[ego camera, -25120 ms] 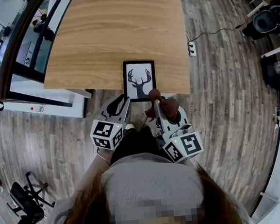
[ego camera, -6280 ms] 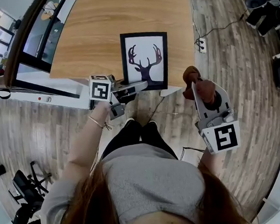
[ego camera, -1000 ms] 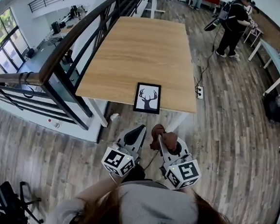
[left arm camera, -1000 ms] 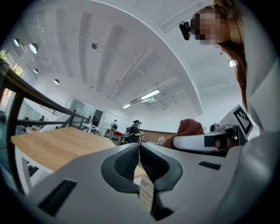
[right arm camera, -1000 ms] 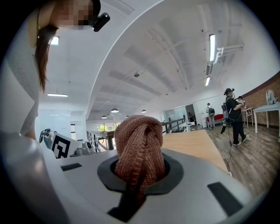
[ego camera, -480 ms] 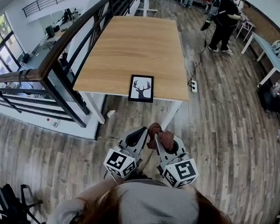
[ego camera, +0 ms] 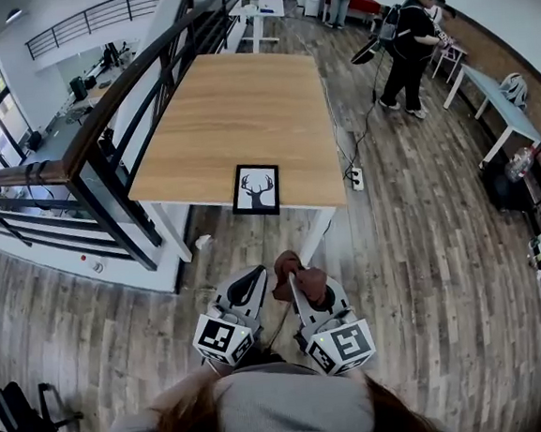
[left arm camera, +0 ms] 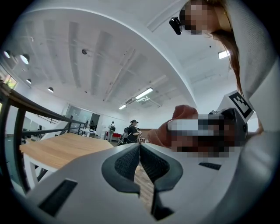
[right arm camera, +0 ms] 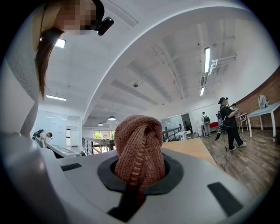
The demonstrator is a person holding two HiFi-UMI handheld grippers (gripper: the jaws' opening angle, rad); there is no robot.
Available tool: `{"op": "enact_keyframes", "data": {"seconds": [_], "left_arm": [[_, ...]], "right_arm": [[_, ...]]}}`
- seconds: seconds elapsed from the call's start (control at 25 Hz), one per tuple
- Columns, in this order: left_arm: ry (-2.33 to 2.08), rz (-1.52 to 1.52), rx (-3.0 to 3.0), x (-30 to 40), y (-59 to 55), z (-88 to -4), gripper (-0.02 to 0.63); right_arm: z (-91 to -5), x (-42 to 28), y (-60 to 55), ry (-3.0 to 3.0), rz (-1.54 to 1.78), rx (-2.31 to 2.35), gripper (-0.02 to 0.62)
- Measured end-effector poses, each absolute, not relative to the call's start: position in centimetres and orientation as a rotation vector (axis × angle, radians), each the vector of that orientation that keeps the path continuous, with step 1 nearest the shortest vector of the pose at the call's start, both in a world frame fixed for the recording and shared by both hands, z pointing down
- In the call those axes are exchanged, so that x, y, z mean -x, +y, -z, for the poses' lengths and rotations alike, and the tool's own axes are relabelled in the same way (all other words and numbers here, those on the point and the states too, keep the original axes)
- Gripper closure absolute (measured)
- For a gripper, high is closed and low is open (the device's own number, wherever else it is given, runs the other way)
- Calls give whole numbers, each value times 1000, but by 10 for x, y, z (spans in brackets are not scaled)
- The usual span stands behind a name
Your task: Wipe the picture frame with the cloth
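Recorded right gripper (right arm camera: 139, 175) clenched on bunched brown cloth (right arm camera: 139, 140), presumably kept as the wiping pad. Logged left gripper (left arm camera: 140, 151) pressed closed, empty. Found picture frame (ego camera: 255, 189) flat at near edge of table (ego camera: 241, 91), well apart from both.

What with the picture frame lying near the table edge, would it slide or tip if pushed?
Probably slide, not tip: the picture frame lies flat on the smooth wooden table. It looks thin and stiff, so likely light. It sits by the near edge, so a push that way might carry it off.
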State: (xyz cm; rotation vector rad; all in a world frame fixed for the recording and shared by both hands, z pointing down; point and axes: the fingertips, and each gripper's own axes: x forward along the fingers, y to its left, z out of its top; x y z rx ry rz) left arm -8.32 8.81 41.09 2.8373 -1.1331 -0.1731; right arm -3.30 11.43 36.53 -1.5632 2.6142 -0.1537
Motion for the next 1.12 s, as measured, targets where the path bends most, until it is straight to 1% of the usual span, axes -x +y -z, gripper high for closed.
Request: {"op": "enact_keyframes", "data": {"seconds": [0.12, 0.6, 1.12], "left_arm": [[-1131, 174, -2843, 83, 93, -411, 598], [-1133, 176, -2842, 82, 100, -410, 598], [-1132, 174, -2825, 86, 105, -413, 598]], "right_arm": [[-359, 32, 118, 2588, 106, 1576, 551], [-373, 30, 127, 2608, 179, 1595, 549], [-371, 38, 135, 2642, 133, 1570, 549]]}}
